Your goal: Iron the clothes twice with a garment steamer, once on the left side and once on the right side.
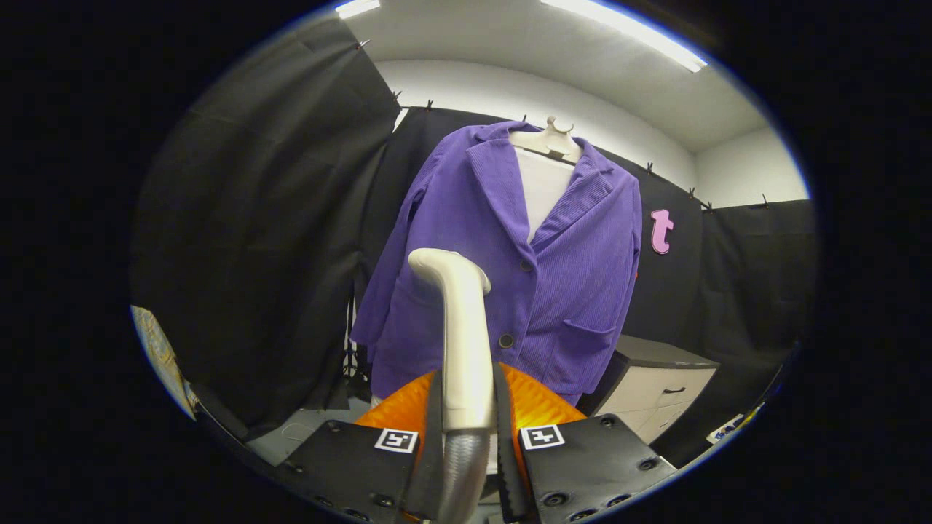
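My tool is clamped on the garment steamer: both fingers press against the sides of its pale upright handle, one on each side, with the ribbed grey hose running down out of the handle between them. The steamer head curves over at the top and points toward the left side as I see it, its nozzle face turned away from me, so I cannot tell whether steam is coming out. Just beyond the steamer hangs the purple corduroy jacket, buttoned over a white torso form, on a pale hanger neck. The steamer head sits in front of the jacket's lower chest on the panel to the left as I see it, close to the dark buttons; whether it touches the fabric I cannot tell. The jacket's patch pocket is off to the right of the handle. An orange ribbed part shows behind the fingers at the handle's base. Behind the jacket and to the right stands a white drawer cabinet with a dark top. Black cloth lines the booth walls, and ceiling light strips run overhead.
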The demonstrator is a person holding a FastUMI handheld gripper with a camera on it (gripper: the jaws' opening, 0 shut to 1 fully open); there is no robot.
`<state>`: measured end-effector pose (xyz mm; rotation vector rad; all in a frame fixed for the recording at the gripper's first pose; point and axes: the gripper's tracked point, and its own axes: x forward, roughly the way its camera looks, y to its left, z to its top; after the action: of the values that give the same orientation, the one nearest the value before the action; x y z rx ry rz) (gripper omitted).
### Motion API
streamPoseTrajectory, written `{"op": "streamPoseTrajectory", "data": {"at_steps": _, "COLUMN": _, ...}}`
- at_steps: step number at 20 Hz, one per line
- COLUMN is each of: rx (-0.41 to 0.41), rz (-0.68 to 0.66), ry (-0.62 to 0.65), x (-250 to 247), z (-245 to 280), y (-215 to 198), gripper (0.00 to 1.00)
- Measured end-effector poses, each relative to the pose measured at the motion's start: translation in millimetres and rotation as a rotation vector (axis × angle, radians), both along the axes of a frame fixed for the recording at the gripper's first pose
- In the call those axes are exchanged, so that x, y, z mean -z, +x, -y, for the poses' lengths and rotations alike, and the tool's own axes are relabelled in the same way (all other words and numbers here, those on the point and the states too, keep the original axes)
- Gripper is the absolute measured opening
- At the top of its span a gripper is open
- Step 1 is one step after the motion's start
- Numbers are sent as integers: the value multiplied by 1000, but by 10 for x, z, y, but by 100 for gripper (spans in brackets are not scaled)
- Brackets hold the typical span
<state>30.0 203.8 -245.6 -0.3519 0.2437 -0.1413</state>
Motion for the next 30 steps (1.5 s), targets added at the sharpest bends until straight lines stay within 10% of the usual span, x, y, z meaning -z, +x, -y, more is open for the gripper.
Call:
{"op": "streamPoseTrajectory", "data": {"at_steps": 15, "rx": -25, "rz": -115, "ry": -53, "x": 588, "z": 118, "y": -320, "gripper": 38}}
{"op": "streamPoseTrajectory", "data": {"at_steps": 30, "rx": 8, "rz": 154, "ry": 58, "x": -1253, "z": 611, "y": -497, "gripper": 38}}
